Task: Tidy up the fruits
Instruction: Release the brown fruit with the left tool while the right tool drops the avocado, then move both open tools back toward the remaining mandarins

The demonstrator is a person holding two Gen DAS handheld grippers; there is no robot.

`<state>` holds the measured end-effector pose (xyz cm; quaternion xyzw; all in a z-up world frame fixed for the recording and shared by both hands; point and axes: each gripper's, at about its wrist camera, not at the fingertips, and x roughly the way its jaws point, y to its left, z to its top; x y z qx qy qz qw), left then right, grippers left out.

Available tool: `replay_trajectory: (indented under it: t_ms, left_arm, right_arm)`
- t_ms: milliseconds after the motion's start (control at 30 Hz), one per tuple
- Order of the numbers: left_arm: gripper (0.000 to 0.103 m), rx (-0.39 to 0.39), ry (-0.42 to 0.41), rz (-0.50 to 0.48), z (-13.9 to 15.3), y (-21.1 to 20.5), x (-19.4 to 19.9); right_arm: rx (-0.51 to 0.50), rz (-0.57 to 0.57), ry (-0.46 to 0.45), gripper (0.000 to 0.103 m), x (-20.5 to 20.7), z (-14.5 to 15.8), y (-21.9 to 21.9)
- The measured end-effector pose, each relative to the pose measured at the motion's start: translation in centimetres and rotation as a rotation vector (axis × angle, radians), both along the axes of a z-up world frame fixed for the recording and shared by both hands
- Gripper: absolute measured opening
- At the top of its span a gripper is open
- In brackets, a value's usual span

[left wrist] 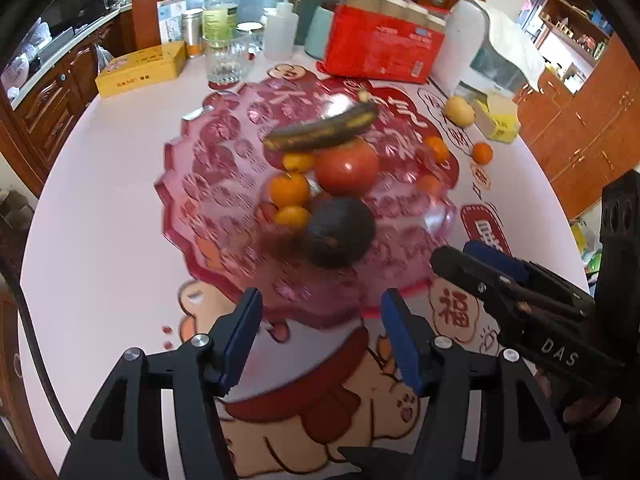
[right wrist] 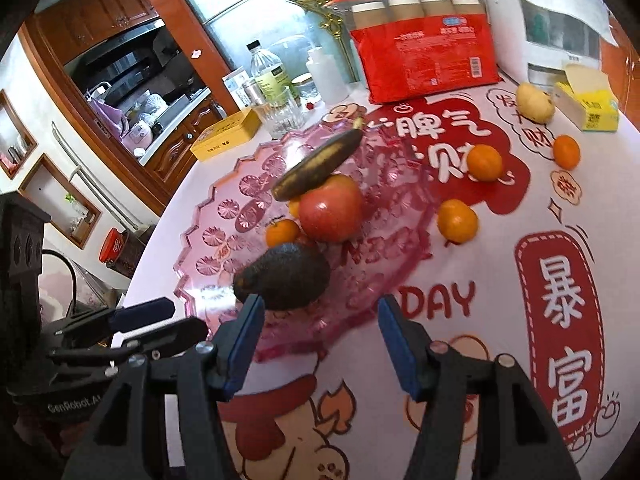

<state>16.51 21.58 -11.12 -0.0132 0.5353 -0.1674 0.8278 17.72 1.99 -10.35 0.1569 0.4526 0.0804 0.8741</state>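
A pink see-through plate (left wrist: 176, 200) (right wrist: 200, 248) holds a dark banana (left wrist: 320, 130) (right wrist: 320, 164), a red apple (left wrist: 347, 166) (right wrist: 330, 208), a dark avocado (left wrist: 338, 232) (right wrist: 286, 276) and small tangerines (left wrist: 290, 190) (right wrist: 282, 232). Three more tangerines (right wrist: 457, 220) lie on the cloth right of the plate, with a yellow fruit (right wrist: 534, 102) (left wrist: 460, 111) behind them. My left gripper (left wrist: 320, 308) (right wrist: 186, 316) is open and empty at the plate's near rim. Beside it on the right, my right gripper (right wrist: 320, 308) (left wrist: 456, 250) is open and empty too, its left finger close to the avocado.
Behind the plate stand a red package of cups (right wrist: 432, 60), a drinking glass (left wrist: 224, 60), bottles, a yellow tin (left wrist: 140, 68) and a white appliance (right wrist: 560, 28). A yellow tissue box (right wrist: 588, 108) lies near the yellow fruit. The round table's edge curves along the left.
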Motion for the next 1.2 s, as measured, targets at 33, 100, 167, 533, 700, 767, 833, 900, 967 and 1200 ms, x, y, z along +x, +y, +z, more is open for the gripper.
replay_trajectory:
  t_ms: [33, 100, 167, 533, 700, 767, 833, 900, 967, 1200]
  left_arm:
    - [0.061, 0.004, 0.004, -0.003, -0.1, -0.5, -0.4]
    - [0.062, 0.009, 0.01, -0.005, -0.1, -1.1, -1.1]
    - [0.063, 0.014, 0.02, 0.0, -0.2, -2.0, -1.6]
    - [0.073, -0.005, 0.059, 0.036, 0.7, -7.7, -2.7]
    - [0.076, -0.001, 0.078, 0.037, 1.4, -10.9, -2.5]
    - [0.077, 0.002, 0.091, 0.033, 1.7, -12.1, -2.2]
    - [0.079, 0.011, 0.101, 0.026, 2.0, -13.3, -1.6]
    - [0.08, 0.029, 0.107, 0.018, 2.3, -14.7, -1.0]
    - [0.08, 0.052, 0.112, 0.003, 2.6, -16.3, -0.2]
    - [0.081, 0.173, 0.129, -0.021, 3.0, -20.2, 3.2]
  right_arm:
    - [0.003, -0.003, 0.003, 0.059, -0.3, -0.1, -0.4]
    - [0.008, -0.009, 0.01, 0.059, -1.0, -0.3, -1.3]
    - [0.007, -0.013, 0.021, 0.059, -1.5, -0.4, -2.1]
    - [-0.018, -0.01, 0.081, 0.059, -3.9, -0.4, -8.4]
    - [-0.036, -0.015, 0.101, 0.059, -4.5, 0.0, -11.8]
    - [-0.047, -0.022, 0.109, 0.059, -4.7, 0.2, -13.6]
    - [-0.055, -0.026, 0.115, 0.059, -4.7, 0.4, -15.0]
    - [-0.064, -0.03, 0.124, 0.059, -4.6, 0.5, -16.6]
    - [-0.07, -0.034, 0.134, 0.059, -4.3, 0.8, -18.4]
    - [-0.069, -0.08, 0.185, 0.064, -2.0, 1.1, -24.0]
